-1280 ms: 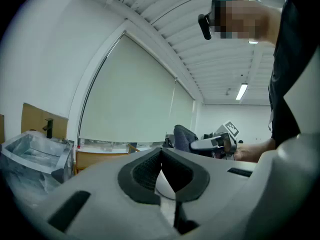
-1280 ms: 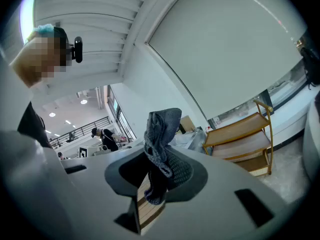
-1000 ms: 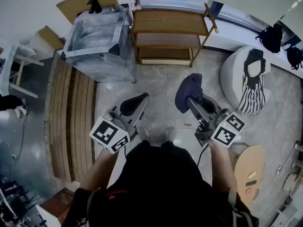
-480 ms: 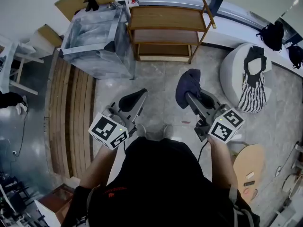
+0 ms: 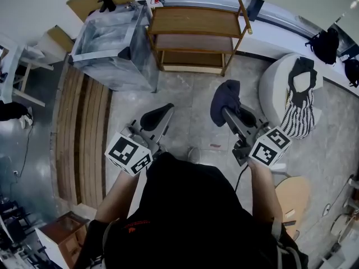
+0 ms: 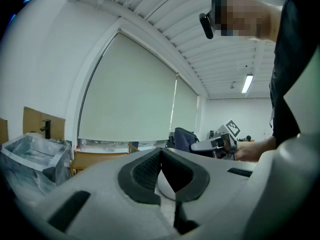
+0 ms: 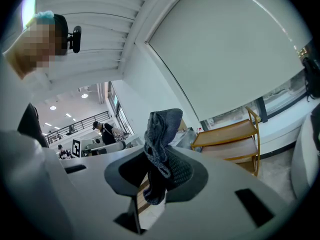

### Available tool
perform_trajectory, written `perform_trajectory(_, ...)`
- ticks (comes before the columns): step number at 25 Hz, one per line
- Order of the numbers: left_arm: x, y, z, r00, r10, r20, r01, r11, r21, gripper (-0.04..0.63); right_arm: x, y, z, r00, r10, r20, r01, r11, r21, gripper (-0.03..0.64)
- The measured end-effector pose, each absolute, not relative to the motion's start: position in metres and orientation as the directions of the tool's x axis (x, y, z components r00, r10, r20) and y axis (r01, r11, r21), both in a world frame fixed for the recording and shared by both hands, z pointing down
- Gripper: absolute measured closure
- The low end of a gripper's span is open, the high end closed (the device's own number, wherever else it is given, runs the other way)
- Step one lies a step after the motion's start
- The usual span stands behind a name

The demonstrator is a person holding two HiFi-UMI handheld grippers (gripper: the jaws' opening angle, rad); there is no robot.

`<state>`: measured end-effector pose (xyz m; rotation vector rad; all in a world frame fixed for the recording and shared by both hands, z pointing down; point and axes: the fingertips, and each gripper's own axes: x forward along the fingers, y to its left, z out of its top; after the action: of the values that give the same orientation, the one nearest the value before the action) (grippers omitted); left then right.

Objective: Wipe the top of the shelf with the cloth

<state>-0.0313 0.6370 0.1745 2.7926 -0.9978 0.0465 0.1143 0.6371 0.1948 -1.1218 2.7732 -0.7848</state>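
A wooden shelf [image 5: 193, 22] with three boards stands against the far wall, its top board bare; in the right gripper view the shelf [image 7: 227, 134] shows at right. My right gripper [image 5: 230, 108] is shut on a dark blue cloth [image 5: 224, 98], which bunches above the jaws; the cloth [image 7: 161, 144] sticks up between the pads. It hovers over the floor, well short of the shelf. My left gripper [image 5: 159, 116] is shut with nothing in it, level with the right one. In the left gripper view the left gripper [image 6: 161, 153] points toward the window blind.
A clear plastic bin [image 5: 115, 46] stands left of the shelf. A white beanbag [image 5: 275, 88] with a striped bag [image 5: 298, 108] lies to the right. Wooden slats [image 5: 84, 133] run along the floor at left. A round wooden stool [image 5: 294, 198] is near my right elbow.
Both grippers have drifted slightly forward toward the shelf as the person steps ahead. The cloth stays held in the right gripper.
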Motion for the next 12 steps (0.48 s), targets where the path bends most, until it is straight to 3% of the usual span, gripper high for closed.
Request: perform_trajectory(12, -0.008, 0.613, 0.184, 0.761, -0.640, 0.108, -0.649, -0.745, 0.158, 0.575, 0.143, 0.616, 0.210, -0.742, -0.655, 0.143, -0.624, 0.598, -0.504, 0.536)
